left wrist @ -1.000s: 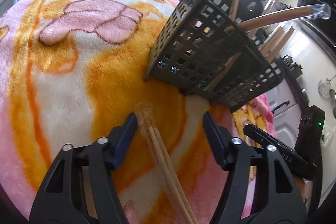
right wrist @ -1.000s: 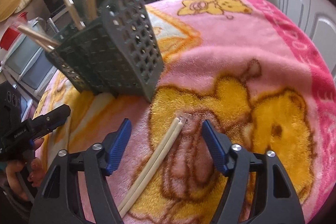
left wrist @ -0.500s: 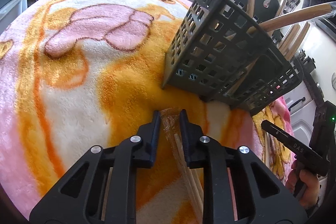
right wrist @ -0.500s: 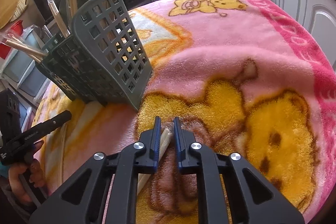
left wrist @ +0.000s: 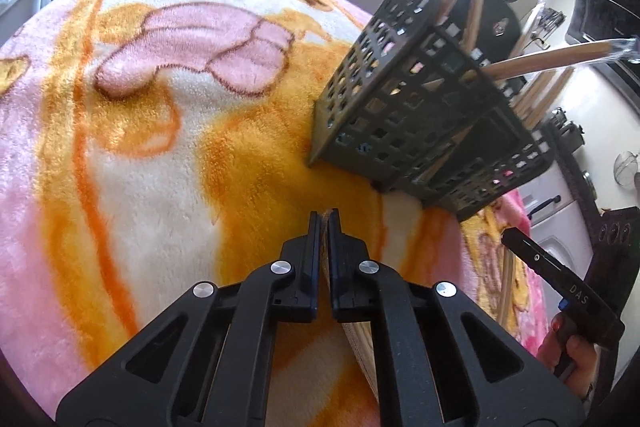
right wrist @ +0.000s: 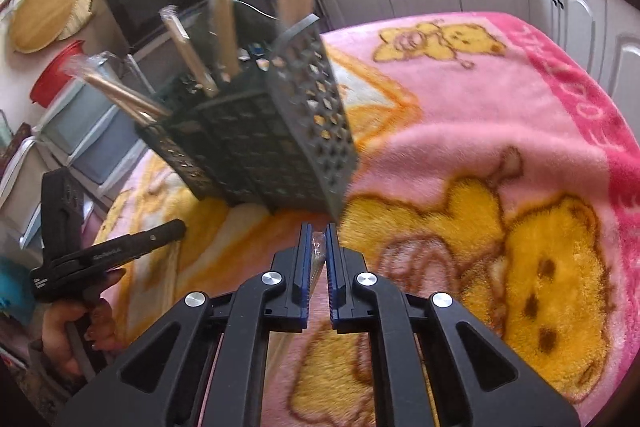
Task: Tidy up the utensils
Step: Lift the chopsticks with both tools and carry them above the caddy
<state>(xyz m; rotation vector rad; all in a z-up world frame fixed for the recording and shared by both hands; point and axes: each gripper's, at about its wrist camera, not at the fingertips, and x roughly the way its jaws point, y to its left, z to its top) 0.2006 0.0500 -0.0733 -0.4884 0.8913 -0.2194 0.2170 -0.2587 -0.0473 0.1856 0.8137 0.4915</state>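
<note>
Wrapped chopsticks [left wrist: 362, 351] sit pinched between the nearly closed fingers of our left gripper [left wrist: 324, 221]; another wrapped pair [right wrist: 317, 255] is clamped in our right gripper [right wrist: 316, 233]. The grey utensil basket [left wrist: 404, 115] stands just ahead of both fingertips, on the blanket-covered table [left wrist: 132, 155].

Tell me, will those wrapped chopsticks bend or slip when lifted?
Probably stiff: the chopsticks look like straight wooden sticks. Their clear wrapper may be slippery, so they could slide in the right hand-held gripper. Held near one end, they may droop downward.
</note>
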